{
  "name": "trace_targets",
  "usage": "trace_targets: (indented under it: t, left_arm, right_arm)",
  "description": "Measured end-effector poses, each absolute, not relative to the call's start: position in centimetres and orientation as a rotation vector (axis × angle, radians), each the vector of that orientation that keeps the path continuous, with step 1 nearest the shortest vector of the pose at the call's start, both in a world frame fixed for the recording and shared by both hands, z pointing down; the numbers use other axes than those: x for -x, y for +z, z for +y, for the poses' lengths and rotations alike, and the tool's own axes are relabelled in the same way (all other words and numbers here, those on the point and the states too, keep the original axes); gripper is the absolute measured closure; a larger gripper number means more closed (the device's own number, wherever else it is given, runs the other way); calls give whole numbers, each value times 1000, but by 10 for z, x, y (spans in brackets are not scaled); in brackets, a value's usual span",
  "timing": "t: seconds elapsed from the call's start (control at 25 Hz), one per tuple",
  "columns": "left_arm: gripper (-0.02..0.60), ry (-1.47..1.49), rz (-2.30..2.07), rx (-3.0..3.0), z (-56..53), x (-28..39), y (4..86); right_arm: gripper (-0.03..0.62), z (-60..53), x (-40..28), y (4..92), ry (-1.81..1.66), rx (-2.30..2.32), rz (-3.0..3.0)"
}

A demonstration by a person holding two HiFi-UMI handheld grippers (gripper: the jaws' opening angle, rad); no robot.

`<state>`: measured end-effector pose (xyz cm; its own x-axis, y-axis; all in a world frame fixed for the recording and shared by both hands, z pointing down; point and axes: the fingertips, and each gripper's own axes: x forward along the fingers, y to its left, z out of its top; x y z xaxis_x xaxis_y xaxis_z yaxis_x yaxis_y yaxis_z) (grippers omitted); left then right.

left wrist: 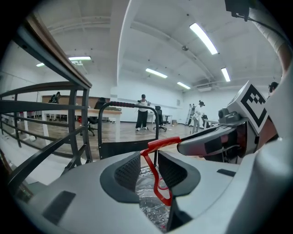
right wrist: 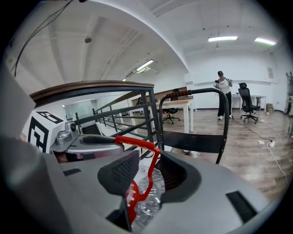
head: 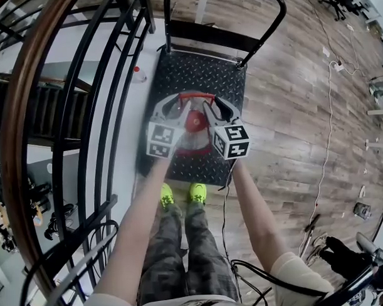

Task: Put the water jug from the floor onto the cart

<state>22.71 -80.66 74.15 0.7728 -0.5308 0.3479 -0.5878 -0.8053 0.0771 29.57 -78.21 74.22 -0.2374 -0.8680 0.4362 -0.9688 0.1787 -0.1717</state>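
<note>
The clear water jug (head: 192, 123), with a red cap and a red carry handle (head: 196, 94), is over the near half of the cart's black tread-plate deck (head: 201, 67). Its base is hidden by the grippers. My left gripper (head: 177, 107) is at the handle's left end and my right gripper (head: 210, 107) at its right end. In the left gripper view the red handle (left wrist: 155, 170) runs between the jaws of the left gripper (left wrist: 149, 170), with gaps beside it. The right gripper view shows the same: the handle (right wrist: 137, 142) passes through the right gripper (right wrist: 149, 171), and the pads do not press on it.
The cart's black push bar (head: 265, 30) rises at its far end. A dark metal railing with a wooden rail (head: 84, 121) runs close along the left. Cables (head: 329, 144) trail over the wood floor at right. The person's yellow shoes (head: 180, 195) stand just behind the cart.
</note>
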Motion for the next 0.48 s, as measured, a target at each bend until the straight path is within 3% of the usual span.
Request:
trace_targets:
  t: [0.48]
  left_arm:
    - [465,488,-928,-2760,-822,-223,754]
  right_arm:
    - [433,-805,-307,754,631,-1748,-2210]
